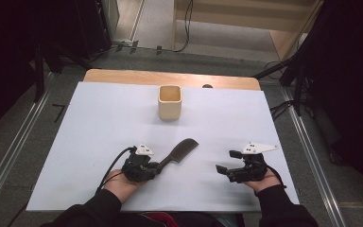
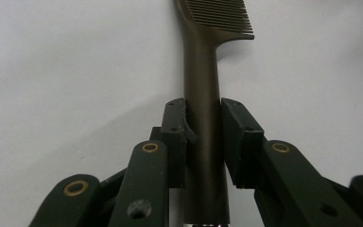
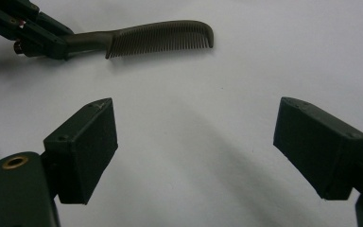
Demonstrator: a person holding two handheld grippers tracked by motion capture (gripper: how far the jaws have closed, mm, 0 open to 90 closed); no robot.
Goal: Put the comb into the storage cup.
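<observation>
Currently the comb [image 1: 179,152] lies near the tabletop's [image 1: 99,123] front edge, left of centre, its handle pinched by my left gripper [image 2: 203,137] fingers. Risk: with the grip far back, the toothed end may pivot or slip when lifted. My right gripper [image 3: 194,146] fingers stand spread, empty. A cup [image 1: 169,102] sits toward the far edge.

Comb [image 2: 203,71] teeth cut off at top edge

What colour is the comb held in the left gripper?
The plastic handled comb is dark brown, almost black; it shows best in the left gripper view.
</observation>
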